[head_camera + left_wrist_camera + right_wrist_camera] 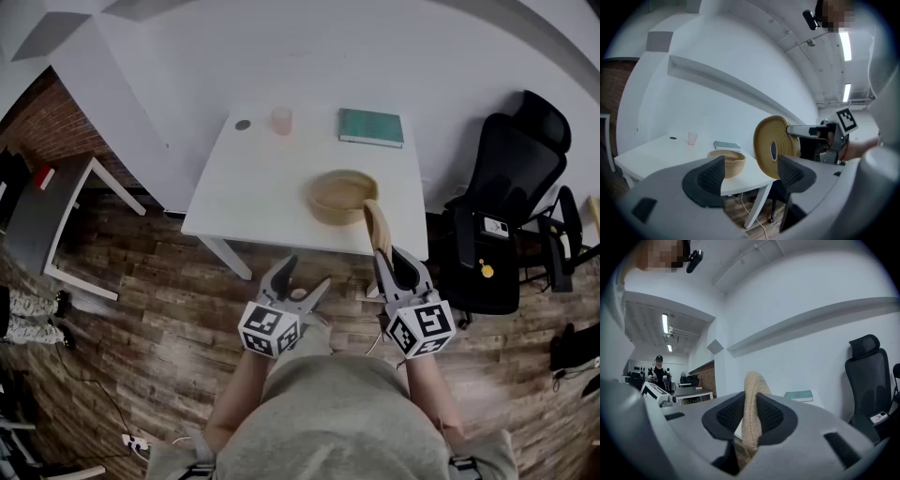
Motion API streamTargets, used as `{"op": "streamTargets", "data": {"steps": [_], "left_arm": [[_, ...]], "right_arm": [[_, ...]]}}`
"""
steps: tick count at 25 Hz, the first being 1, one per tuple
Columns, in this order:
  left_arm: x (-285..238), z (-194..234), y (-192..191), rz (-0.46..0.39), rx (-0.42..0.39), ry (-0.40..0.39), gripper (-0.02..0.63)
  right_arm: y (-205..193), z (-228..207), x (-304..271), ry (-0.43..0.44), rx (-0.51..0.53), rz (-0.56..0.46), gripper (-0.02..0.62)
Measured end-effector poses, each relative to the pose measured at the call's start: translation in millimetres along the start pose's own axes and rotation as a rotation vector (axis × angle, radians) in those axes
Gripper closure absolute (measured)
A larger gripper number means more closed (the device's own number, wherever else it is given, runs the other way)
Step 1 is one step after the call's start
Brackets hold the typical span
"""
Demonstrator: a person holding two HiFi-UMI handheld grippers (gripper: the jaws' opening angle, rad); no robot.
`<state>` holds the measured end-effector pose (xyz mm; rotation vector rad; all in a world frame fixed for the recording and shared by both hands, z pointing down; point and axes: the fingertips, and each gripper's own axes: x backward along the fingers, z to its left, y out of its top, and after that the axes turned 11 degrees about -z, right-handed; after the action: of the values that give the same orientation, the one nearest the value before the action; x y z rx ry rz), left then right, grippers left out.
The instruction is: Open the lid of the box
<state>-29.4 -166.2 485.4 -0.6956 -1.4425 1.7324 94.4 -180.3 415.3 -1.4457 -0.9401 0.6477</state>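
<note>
A round woven box [341, 196] stands uncovered near the front right of the white table [253, 183]; the left gripper view shows the box [727, 162] too. Its woven lid [378, 228] is off the box and stands on edge, just past the table's front edge. My right gripper [397, 265] is shut on the lid [751, 413], whose rim rises between the pads. In the left gripper view the lid [774, 146] shows its flat face. My left gripper [306, 278] is open with nothing between its fingers, in front of the table and left of the lid.
A green book [371, 127], a pink cup [281, 119] and a small dark disc [243, 124] lie at the table's far side. A black office chair [506, 202] stands right of the table. A grey side table [56, 220] is at the left, on the wood floor.
</note>
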Motion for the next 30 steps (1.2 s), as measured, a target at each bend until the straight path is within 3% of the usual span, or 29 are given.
{"op": "streamTargets", "data": {"steps": [11, 30], "left_arm": [[17.7, -4.6, 2.3, -0.038, 0.017, 0.025, 0.304], [1.5, 6.8, 11.0, -0.036, -0.023, 0.057, 0.451]], "right_arm": [[-4.7, 22.2, 13.2, 0.032, -0.011, 0.016, 0.518], [-2.9, 6.3, 4.1, 0.018, -0.011, 0.009, 0.52]]}}
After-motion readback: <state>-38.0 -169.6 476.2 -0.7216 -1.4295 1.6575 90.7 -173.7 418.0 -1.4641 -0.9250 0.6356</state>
